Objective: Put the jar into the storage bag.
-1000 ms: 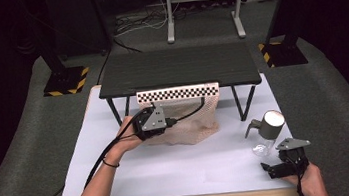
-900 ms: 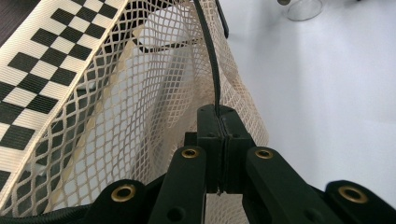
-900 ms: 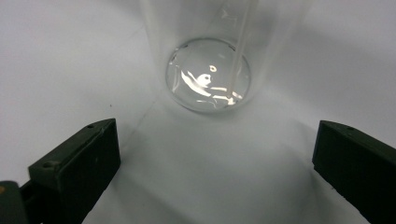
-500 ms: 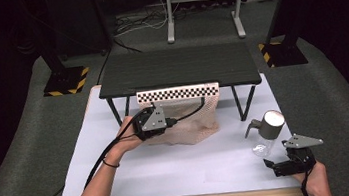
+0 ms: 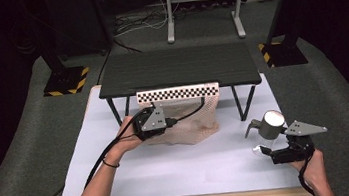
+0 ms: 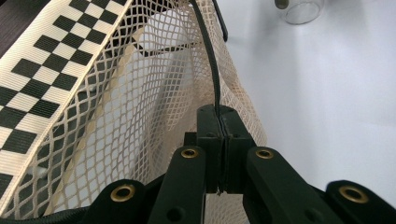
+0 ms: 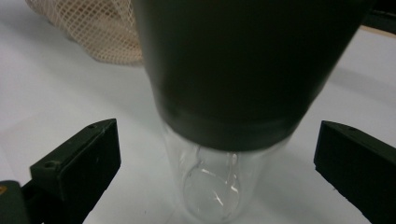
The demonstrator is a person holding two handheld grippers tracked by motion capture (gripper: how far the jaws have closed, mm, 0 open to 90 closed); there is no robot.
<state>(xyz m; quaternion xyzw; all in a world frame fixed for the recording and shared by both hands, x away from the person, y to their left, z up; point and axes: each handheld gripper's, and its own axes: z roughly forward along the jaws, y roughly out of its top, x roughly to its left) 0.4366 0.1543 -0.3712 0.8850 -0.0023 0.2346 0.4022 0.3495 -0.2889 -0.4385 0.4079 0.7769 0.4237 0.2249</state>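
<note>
Our left tongs [image 6: 219,135] pinch the net bag [image 5: 191,123]; right tongs [image 7: 215,158], spread, could topple the glass [image 7: 210,186] near the table's right edge.

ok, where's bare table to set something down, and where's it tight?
Free: the white table along the near edge, between the two forearms, and the left strip beside the mesh bag. Also the middle stretch between the bag and the metal cup. Crowded: under the black shelf where the bag hangs, and the near right corner around the cup, clear glass and right hand-held gripper.
</note>
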